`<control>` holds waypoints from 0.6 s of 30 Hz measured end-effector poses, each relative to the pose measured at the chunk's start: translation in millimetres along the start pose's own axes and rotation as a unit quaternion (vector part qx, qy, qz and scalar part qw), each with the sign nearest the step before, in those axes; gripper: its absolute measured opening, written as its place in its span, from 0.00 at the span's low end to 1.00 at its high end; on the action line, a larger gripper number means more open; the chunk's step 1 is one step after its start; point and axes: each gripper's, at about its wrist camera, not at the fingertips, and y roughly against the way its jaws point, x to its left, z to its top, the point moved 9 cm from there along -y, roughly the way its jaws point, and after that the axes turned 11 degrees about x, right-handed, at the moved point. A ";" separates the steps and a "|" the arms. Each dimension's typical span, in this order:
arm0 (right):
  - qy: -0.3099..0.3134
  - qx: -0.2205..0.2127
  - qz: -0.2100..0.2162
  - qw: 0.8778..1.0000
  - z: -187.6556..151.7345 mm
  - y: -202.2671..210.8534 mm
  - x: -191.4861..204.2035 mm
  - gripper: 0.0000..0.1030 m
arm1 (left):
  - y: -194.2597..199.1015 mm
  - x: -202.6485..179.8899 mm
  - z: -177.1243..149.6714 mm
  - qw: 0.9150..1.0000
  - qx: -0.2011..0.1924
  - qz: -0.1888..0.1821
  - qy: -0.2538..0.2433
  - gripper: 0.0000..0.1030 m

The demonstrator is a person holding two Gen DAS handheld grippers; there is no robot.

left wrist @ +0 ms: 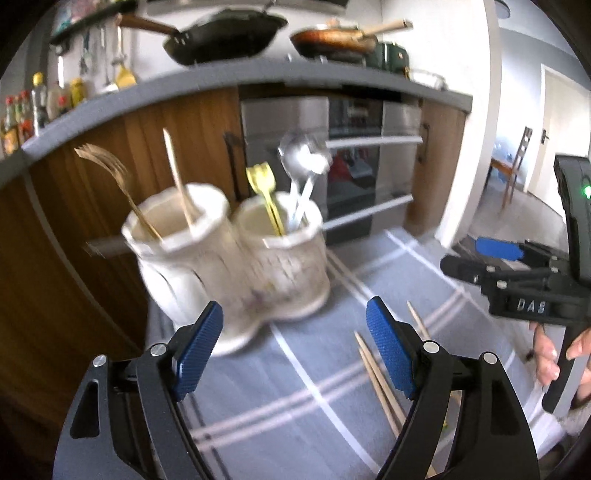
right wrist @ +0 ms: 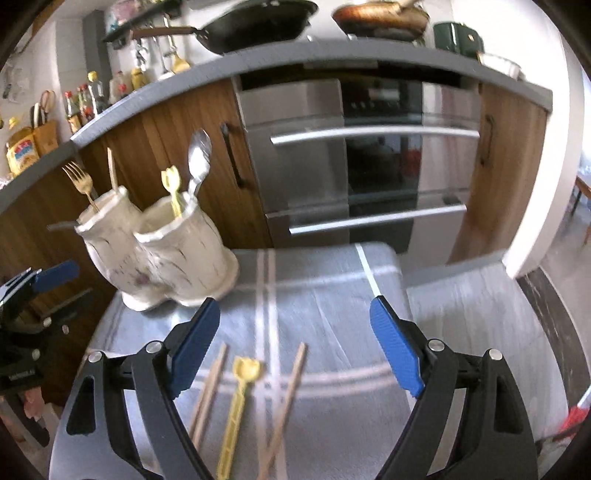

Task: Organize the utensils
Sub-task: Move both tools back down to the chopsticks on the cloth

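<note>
Tablecloth (right wrist: 332,295): chopsticks (right wrist: 286,398) between right claw (right wrist: 295,347)

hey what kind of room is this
Most likely a home kitchen: a built-in stainless oven under a grey countertop, frying pans on top, and sauce bottles lined along the wall.

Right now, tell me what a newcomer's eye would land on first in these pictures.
First the cream two-cup utensil holder at the far left of the grey striped cloth, bristling with a gold fork, a yellow fork and spoons. Then the loose yellow fork and wooden chopsticks near the open right gripper. Behind stands a steel oven.
</note>
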 end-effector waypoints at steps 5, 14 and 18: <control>-0.006 0.023 -0.002 1.000 -15.9 -17.3 -9.6 0.80 | -25.1 -17.7 -21.1 0.999 0.032 -0.013 -0.015 0.78; 0.039 0.062 -0.006 0.997 -42.4 -40.9 -7.6 0.73 | -54.0 -45.0 -53.8 0.992 0.096 -0.040 -0.066 0.78; 0.058 0.075 0.001 0.995 -50.2 -44.5 -0.7 0.65 | -61.3 -49.0 -69.0 0.987 0.129 -0.048 -0.078 0.75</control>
